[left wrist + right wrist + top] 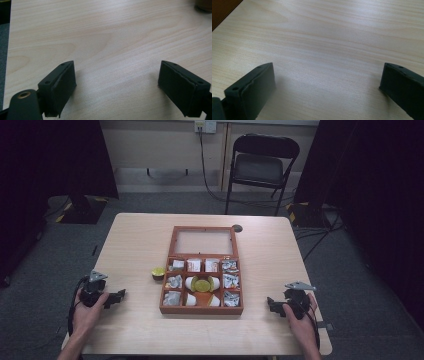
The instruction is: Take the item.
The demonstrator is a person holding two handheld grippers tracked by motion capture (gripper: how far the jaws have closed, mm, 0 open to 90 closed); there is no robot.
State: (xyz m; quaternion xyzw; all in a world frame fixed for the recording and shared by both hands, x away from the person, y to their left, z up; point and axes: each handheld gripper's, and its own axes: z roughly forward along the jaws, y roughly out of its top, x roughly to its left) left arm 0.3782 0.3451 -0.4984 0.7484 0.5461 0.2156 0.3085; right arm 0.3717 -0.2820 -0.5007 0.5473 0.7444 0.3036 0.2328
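pale wooden table [135, 240], open box [202, 270] of sachets at its middle.
left gripper [116, 297] and right gripper [272, 304] rest either side, jaws wide and empty, seemingly ready to start.

Our two tongs are black throughout: the left tongs [116, 296] and the right tongs [272, 304] each carry a grey three-cornered plate on top and trail a dark cable back along our bare, sleeveless forearms. Seen close, each jaw is a blocky wedge with a dark pad [65, 86] and small screw holes on top. A brass-coloured ring [24, 95] sits beside the left one.
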